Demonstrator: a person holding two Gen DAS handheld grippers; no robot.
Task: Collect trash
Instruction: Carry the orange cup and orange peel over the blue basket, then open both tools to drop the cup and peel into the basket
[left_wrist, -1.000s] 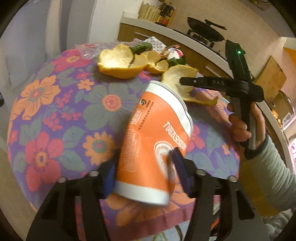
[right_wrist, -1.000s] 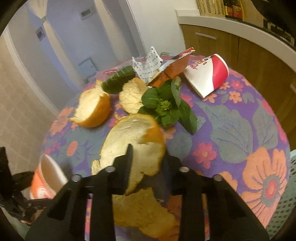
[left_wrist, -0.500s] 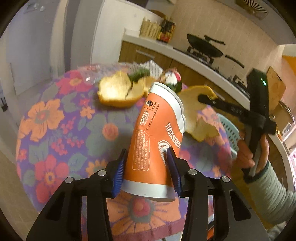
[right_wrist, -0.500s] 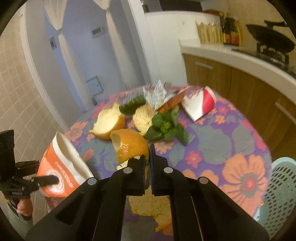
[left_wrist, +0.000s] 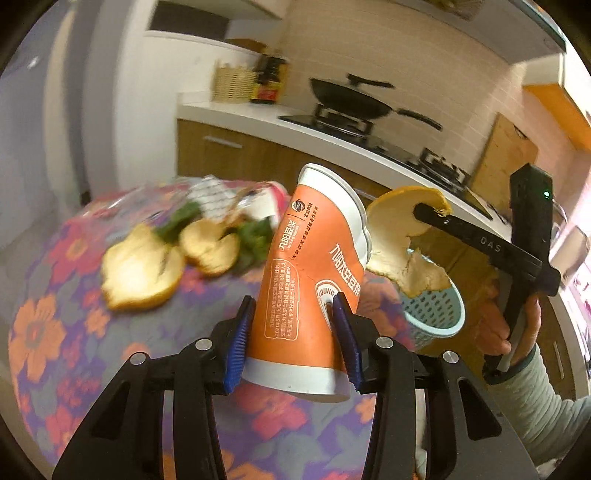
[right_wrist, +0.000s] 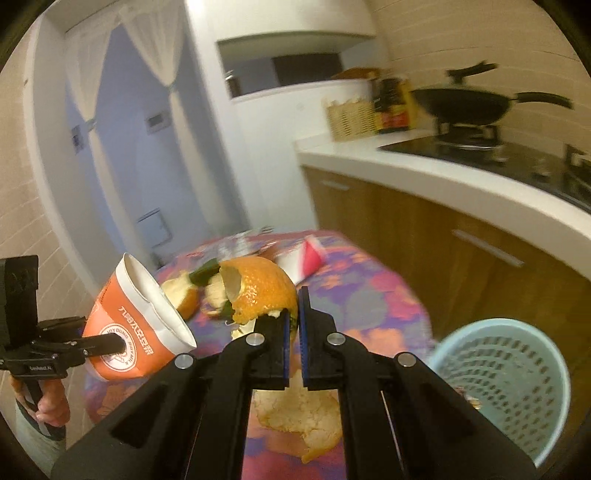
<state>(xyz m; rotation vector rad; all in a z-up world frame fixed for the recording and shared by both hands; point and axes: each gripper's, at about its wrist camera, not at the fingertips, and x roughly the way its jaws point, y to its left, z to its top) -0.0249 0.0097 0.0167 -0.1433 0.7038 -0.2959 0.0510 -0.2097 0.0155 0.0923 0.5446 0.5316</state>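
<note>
We had two pieces of trash in the air. The orange-and-white paper cup (left_wrist: 314, 280) sat tilted between the blue pads of the left gripper (left_wrist: 293, 332), pinched low on its wall near the base, mouth pointing up and away, clear of the table. Its wall showed a crease near the middle and the rim looked crumpled in the right wrist view, so we judged it light, thin and easy to crush. A grip low down by the stiffer base ring was probably the right spot; a harder squeeze would likely fold it.

The big curled orange peel (right_wrist: 258, 291) hung from the right gripper (right_wrist: 293, 332), jaws pressed nearly together on one thin edge of it. We judged the peel light, floppy and a bit brittle. It could tear at the pinch point, and the loose flap dangling below could snag on a rim.

The pale blue perforated plastic basket (right_wrist: 509, 384) stood beside the table, below and to the right of the peel, apparently the drop target.

Still on the round table with the purple floral cloth (left_wrist: 74, 332): more peel pieces (left_wrist: 142, 273), green leaves (left_wrist: 255, 240), a red-and-white paper cup lying on its side (right_wrist: 306, 258). Kitchen counter with a black wok (right_wrist: 465, 99) was behind.
</note>
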